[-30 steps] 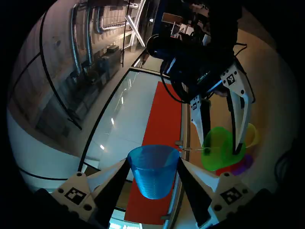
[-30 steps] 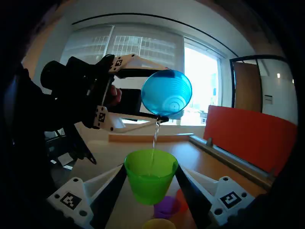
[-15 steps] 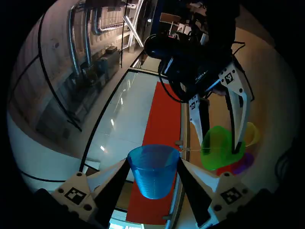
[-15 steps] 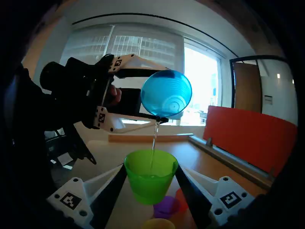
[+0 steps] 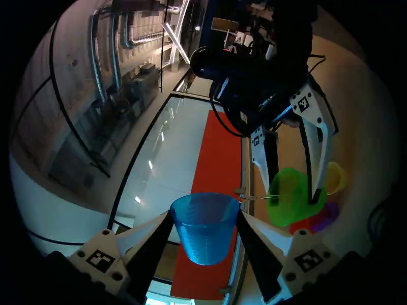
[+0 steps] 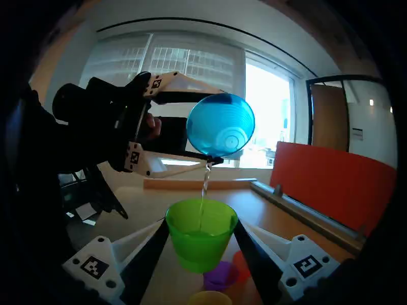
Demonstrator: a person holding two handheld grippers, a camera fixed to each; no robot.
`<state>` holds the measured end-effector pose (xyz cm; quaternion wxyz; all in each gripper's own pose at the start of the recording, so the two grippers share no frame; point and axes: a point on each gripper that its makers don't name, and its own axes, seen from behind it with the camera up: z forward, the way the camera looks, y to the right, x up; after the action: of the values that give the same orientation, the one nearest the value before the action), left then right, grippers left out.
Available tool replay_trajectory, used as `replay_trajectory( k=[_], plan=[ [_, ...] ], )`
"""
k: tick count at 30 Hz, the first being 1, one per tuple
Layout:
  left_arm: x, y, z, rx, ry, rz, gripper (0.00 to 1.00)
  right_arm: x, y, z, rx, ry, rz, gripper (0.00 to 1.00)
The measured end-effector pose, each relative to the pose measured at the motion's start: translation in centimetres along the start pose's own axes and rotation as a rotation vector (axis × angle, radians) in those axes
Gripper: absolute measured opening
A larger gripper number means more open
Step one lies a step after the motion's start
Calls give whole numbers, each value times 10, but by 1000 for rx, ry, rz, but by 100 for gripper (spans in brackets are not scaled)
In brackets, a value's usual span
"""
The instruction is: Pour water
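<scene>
**Inspector:** While the blue cup (image 6: 220,125) is tipping, what are the two grippers doing?

**Operator:** I am seeing the left gripper (image 5: 204,216) clamping the blue cup, both fingers pressing on its sides, with its mouth tilting down above the green cup (image 6: 201,244). A thin water stream (image 6: 204,183) is falling from its rim into the green cup. The right gripper (image 6: 201,223) is gripping the green cup upright.

**Inspector:** Anything nearby?

**Operator:** I am noting a purple cup (image 6: 220,277) and a yellow cup (image 6: 208,299) sitting on the table (image 6: 147,203), just beneath the green one.
</scene>
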<state>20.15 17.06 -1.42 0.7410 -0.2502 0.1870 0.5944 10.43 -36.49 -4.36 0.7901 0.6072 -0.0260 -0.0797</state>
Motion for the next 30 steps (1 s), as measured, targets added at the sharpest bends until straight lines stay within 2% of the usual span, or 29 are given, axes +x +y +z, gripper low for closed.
replay_trajectory(
  k=[15, 30],
  plan=[
    [2, -2, -3, -1, 1, 46, 86, 3, -1, 3, 3, 0, -2, 90],
    [-3, 1, 3, -3, 3, 77, 86, 2, -1, 1, 3, -1, -2, 90]
  ],
)
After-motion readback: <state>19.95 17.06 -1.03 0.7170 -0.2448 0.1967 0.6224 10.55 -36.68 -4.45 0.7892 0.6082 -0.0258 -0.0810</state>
